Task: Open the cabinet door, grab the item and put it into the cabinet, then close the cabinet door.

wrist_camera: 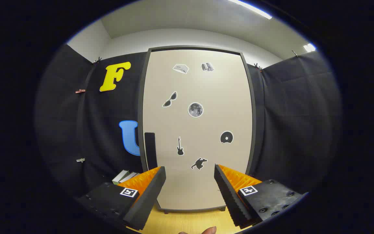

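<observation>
From the gripper view, my fingers (190, 182) are spread wide with nothing between them, pointing straight at the cabinet door (203, 146). The door is shut, a pale panel in a dark frame, standing upright on the far part of the wooden desk (187, 222). My fingers hang just short of it, apart from its surface as far as I can tell.

On the door's near-left edge is a dark upright handle (150, 149), just beyond my left finger's tip. The door carries several small stickers: a pair of sunglasses (169, 99), a moon (195, 109), a disc (226, 137), a guitar (180, 147) and a dark animal shape (199, 163), the last lying between my two fingertips and a little beyond them. Two more small stickers sit near the door's top; I cannot tell what they picture.

To the left of the cabinet, near the desk's far-left part, a few books (124, 176) lie partly hidden behind my left finger. A fingertip (208, 230) of the hand holding me shows at the desk's near edge.
</observation>
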Demonstrator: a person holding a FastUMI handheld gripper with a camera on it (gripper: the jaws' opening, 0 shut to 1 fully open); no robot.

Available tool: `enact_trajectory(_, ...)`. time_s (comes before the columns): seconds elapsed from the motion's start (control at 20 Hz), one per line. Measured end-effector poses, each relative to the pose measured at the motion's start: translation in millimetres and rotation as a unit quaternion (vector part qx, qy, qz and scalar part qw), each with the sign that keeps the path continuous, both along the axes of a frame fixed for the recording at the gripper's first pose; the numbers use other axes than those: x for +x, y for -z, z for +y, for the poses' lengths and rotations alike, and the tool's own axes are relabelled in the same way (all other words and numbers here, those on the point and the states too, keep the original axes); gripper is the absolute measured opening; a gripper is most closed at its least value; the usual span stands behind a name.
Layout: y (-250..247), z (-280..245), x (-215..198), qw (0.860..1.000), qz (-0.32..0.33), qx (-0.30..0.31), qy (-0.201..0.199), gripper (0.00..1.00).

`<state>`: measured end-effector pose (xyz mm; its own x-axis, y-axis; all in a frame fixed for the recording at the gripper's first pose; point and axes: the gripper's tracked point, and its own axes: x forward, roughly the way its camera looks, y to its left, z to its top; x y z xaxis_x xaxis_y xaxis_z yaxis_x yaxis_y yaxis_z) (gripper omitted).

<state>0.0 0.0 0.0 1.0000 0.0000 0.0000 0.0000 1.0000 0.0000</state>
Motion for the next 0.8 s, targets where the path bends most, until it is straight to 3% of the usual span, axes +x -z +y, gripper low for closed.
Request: enact_trajectory(0.8,2.0,14.6,-10.1,1.0,-0.008,-0.011,-0.02,0.97)
